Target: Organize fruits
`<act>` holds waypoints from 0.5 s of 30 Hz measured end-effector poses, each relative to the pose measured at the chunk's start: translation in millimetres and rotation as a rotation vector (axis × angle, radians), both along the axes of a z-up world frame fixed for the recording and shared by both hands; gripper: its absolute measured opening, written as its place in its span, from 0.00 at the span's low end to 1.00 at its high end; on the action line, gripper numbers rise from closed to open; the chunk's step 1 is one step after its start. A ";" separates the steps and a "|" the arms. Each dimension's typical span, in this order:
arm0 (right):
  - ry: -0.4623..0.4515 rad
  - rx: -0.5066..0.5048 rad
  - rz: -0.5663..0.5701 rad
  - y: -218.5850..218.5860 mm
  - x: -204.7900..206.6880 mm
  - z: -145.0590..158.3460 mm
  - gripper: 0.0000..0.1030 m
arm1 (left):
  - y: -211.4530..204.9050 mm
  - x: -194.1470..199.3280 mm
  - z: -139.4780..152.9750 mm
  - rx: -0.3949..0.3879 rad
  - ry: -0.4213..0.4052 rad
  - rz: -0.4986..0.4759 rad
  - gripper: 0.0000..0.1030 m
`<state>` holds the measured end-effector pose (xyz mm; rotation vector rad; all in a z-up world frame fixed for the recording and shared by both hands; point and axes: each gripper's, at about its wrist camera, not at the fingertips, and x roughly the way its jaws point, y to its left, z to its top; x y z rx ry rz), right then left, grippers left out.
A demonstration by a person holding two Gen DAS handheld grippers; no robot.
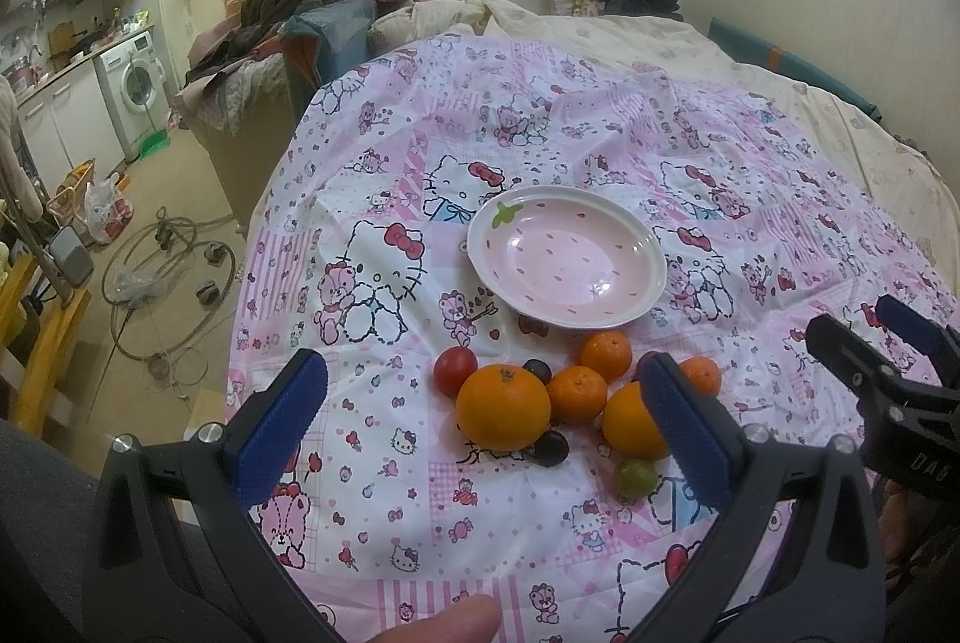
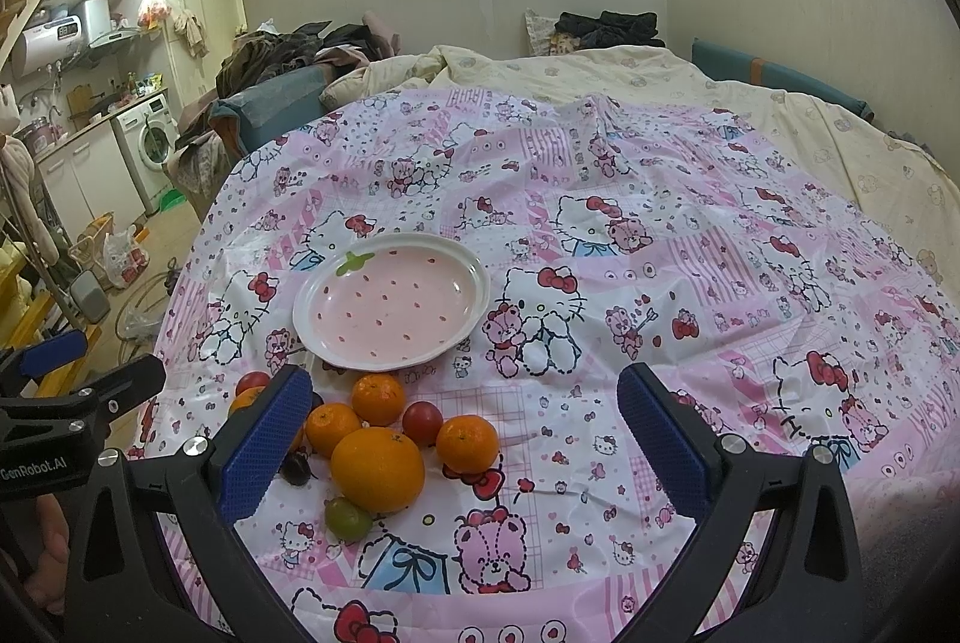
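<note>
A cluster of fruit lies on the pink cartoon-print cloth (image 1: 420, 511): a large orange (image 1: 503, 408), a second large orange (image 1: 630, 424), three small mandarins (image 1: 577, 394), a red tomato (image 1: 455, 370), two dark grapes (image 1: 550, 448) and a green fruit (image 1: 635, 476). Just beyond them sits an empty pink strawberry plate (image 1: 480, 247). My left gripper (image 1: 480, 364) hovers open above the near side of the fruit. The right gripper (image 2: 465, 379) is open too, with the large orange (image 2: 377, 469), the mandarins (image 2: 467, 442) and the plate (image 2: 306, 319) ahead and to its left. Neither holds anything.
The cloth covers a bed with a cream duvet (image 1: 630, 37) behind. Off the left edge are piled clothes (image 1: 288, 1), a washing machine (image 1: 135, 88) and hoses on the floor (image 1: 168, 277). The right gripper (image 1: 870, 331) shows at the right of the left wrist view. A thumb (image 1: 444, 625) shows at the bottom.
</note>
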<state>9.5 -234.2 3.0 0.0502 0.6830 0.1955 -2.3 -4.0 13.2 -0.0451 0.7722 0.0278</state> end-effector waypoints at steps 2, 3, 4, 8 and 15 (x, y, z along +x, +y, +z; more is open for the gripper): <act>0.004 -0.002 0.001 1.7 -0.1 -1.8 1.00 | 0.3 0.3 -0.5 -0.002 0.003 -0.002 1.00; 0.007 -0.001 0.003 2.1 0.1 -3.0 1.00 | 0.4 0.9 -1.6 -0.002 0.005 -0.002 1.00; 0.013 0.003 0.003 2.0 0.5 -4.1 1.00 | 0.2 1.2 -1.9 -0.001 0.005 -0.002 1.00; 0.035 0.025 -0.008 -2.9 3.9 -7.2 1.00 | 0.9 1.6 -3.5 -0.003 0.009 0.005 1.00; 0.171 0.071 0.031 -27.6 45.9 -1.5 1.00 | 11.9 12.3 -12.1 -0.028 0.088 0.039 1.00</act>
